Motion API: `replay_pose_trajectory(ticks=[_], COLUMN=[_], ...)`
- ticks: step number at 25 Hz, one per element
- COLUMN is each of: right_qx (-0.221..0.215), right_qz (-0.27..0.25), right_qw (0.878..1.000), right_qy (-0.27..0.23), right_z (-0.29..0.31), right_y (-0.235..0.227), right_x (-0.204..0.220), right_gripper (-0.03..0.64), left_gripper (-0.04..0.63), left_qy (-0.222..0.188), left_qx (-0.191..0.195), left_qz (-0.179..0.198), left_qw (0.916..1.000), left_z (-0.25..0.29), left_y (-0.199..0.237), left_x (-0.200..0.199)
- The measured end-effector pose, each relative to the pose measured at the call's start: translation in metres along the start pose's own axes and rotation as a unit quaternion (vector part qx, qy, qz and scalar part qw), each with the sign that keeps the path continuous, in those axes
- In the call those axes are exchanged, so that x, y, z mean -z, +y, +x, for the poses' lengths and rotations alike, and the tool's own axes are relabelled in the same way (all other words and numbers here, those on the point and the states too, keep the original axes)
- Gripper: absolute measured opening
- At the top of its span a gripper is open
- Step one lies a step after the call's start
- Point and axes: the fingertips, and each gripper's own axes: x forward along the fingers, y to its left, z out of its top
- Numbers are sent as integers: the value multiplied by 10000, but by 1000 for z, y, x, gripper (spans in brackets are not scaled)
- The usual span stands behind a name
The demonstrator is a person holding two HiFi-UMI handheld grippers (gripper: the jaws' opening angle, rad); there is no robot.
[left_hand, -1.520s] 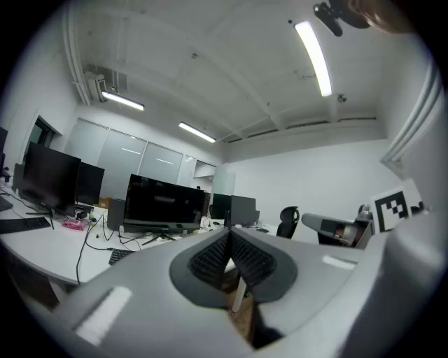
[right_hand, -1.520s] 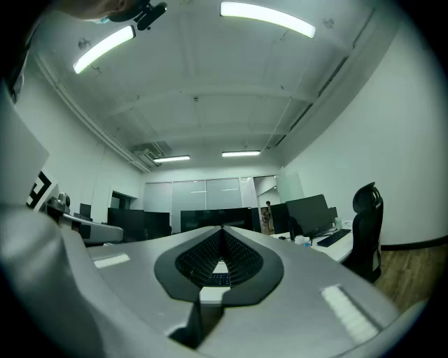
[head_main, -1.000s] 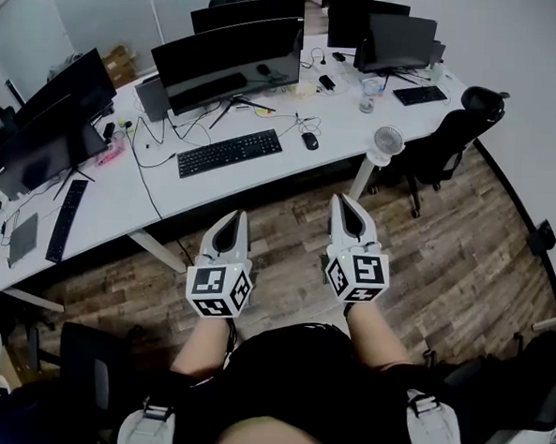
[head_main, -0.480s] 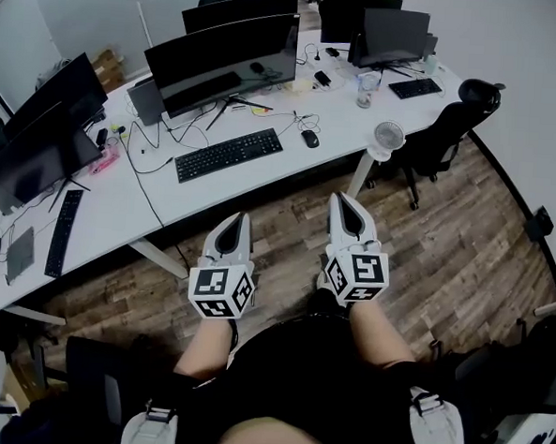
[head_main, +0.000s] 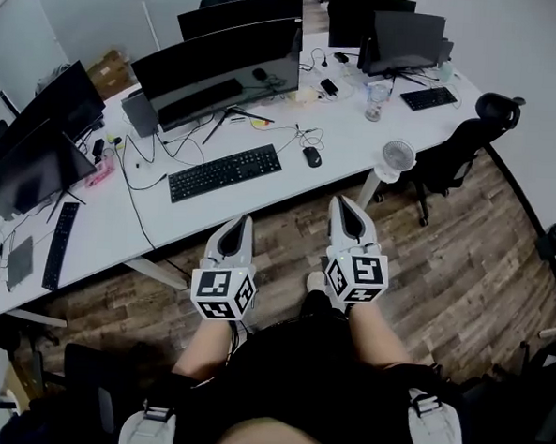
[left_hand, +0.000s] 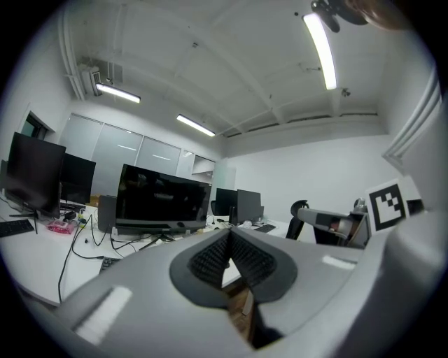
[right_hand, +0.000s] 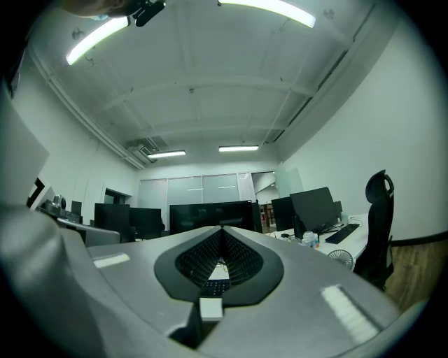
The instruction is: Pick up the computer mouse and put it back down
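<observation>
One computer mouse (head_main: 311, 156) seen lying on the white desk (head_main: 345, 127), black, with nothing touching it. Sat just right of the black keyboard (head_main: 225, 172), near the desk's front edge, with thin cables (head_main: 304, 132) strewn on the desktop just behind it. Lay well apart from the curved monitor (head_main: 217, 70) behind the keyboard. Farther right and farther back on the desk, noted a clear cup (head_main: 376, 100), and at the front edge a small white fan (head_main: 398, 156), with a black office chair (head_main: 461, 143) just beyond it on the wooden floor (head_main: 463, 265).

Found the left gripper (head_main: 243, 221) and the right gripper (head_main: 344, 203) well short of the mouse, held side by side over the floor in front of the desk. Pointed both toward the desk, each with its marker cube (head_main: 223, 294) at the rear.

Saw the left gripper's jaws closed, ribbed pads (left_hand: 208, 260) meeting at the tips with nothing between them. Saw the same on the right: jaws pressed together, dark pads (right_hand: 203, 259) meeting at the tips, empty. Behind both, made out the person's forearms (head_main: 204, 351) and dark-clothed lap.
</observation>
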Motion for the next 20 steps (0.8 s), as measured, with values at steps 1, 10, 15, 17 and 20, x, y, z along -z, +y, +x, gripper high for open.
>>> replay_pose_trajectory(ticks=[1, 10, 15, 17, 20], right_qx=[-32, -440, -705, -771, -819], right_qz=[30, 279, 320, 369, 401], right_qw=[10000, 9985, 9961, 9951, 9939], right_qy=[-6, 196, 418, 494, 613], right_z=[14, 156, 215, 232, 253], right_y=[-11, -108, -136, -141, -146], right_x=[1, 11, 23, 29, 40], right_gripper=[-2, -2, -3, -2, -3], left_gripper=[54, 54, 54, 54, 54], left_qy=[0, 91, 195, 304, 436], left_qx=[-48, -489, -798, -886, -956], left_qz=[30, 135, 28, 9, -22], left_qw=[10000, 9987, 9966, 9956, 9945], left_z=[16, 168, 220, 232, 249], left_y=[1, 9, 21, 26, 34], left_x=[-2, -27, -29, -24, -18])
